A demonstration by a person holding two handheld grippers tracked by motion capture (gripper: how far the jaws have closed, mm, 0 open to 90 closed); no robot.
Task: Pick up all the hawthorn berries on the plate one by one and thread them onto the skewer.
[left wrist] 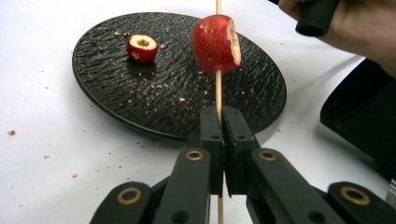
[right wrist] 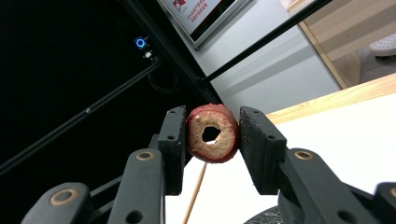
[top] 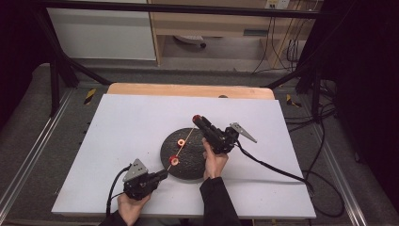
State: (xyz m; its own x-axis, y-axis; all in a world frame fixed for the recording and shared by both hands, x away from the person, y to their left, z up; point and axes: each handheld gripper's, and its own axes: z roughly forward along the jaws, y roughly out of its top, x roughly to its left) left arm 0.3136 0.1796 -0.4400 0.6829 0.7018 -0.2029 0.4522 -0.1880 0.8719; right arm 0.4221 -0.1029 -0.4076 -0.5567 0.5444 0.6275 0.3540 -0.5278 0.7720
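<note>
While the left gripper (left wrist: pixel 222 122) pinches the wooden skewer (left wrist: pixel 218 91) tight between closed jaws, one red fruit piece (left wrist: pixel 216 44) sits threaded above it. Clamped in the right gripper (right wrist: pixel 211 135) is a cored fruit ring (right wrist: pixel 212 133). A third piece (left wrist: pixel 142 48) lies near the far rim of the black plate (left wrist: pixel 116 107).

Black plate (left wrist: pixel 116 93) with rippled texture; on it a red fruit piece (left wrist: pixel 142 48) with pale flesh; table (top: pixel 122 122) white.

Bright, even overhead light on the table (top: pixel 117 141) — dark surroundings, soft shadows, slightly soft focus.
</note>
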